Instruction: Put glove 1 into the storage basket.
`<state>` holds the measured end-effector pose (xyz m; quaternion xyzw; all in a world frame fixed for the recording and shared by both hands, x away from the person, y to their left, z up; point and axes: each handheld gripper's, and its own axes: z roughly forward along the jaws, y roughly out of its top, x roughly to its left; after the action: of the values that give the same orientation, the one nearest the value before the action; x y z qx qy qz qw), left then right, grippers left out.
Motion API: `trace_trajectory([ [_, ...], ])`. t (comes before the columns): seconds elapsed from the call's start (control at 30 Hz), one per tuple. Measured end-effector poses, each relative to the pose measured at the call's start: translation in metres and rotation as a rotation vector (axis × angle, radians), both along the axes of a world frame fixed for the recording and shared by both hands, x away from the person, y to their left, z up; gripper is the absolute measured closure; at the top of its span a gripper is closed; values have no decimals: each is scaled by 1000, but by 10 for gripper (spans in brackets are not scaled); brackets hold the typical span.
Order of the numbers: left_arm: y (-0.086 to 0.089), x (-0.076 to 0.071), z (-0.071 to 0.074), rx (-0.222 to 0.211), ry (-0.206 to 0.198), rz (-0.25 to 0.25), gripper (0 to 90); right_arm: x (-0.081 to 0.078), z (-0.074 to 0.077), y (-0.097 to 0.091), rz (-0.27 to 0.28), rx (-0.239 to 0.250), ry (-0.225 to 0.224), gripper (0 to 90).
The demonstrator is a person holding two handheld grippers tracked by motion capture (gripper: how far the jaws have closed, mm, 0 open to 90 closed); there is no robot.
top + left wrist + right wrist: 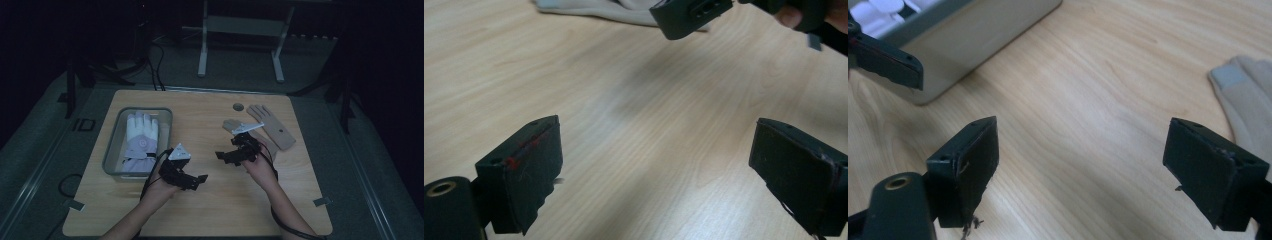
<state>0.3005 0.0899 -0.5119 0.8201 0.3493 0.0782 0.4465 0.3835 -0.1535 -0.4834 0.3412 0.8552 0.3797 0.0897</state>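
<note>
A: Beige gloves, where are they?
B: 2 lie flat at the table's far right, just beyond the right gripper.
A: Jaws?
B: Both grippers spread wide over bare wood, nothing between; left gripper sits near the tray holding white gloves.

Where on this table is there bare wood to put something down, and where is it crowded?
Free: the near strip of the table below both hands, and the far middle between the grey bin and the beige gloves. Crowded: the centre, where the left gripper and right gripper hover with fingers open, and the right side around the gloves.
</note>
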Motion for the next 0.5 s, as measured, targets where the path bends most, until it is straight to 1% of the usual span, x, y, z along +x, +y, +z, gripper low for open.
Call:
trace_trajectory([
  [0.07,-3,-1,-8,6,1,-2,37,-1,-5,-5,1,5,5,147],
  [0.1,-3,-1,-8,6,1,-2,37,-1,-7,-6,2,4,11,147],
  [0.17,-6,-4,-18,8,3,-14,37,-2,-9,-8,-2,-1,13,147],
  [0.2,-7,-6,-25,14,-5,-12,37,-4,-13,-13,-5,10,14,146],
  [0.23,-7,-8,-29,6,-10,-21,37,-4,-15,-15,-9,9,9,146],
  [0.27,-7,-9,-33,10,-12,-17,37,-5,-17,-19,-13,-2,-3,146],
  [0.33,-7,-10,-35,7,-19,-21,37,-7,-21,-24,-19,-4,-5,146],
  [0.37,-6,-13,-42,-10,-30,-41,37,-8,-24,-28,-24,-7,-4,146],
  [0.4,-6,-15,-44,-16,-46,-48,37,-8,-26,-30,-24,-8,-7,146],
  [0.47,-7,-19,-49,-19,-71,-55,37,-10,-30,-36,-22,-5,-12,146],
  [0.5,-7,-20,-51,-21,-84,-55,37,-11,-32,-39,-30,-6,-12,146],
])
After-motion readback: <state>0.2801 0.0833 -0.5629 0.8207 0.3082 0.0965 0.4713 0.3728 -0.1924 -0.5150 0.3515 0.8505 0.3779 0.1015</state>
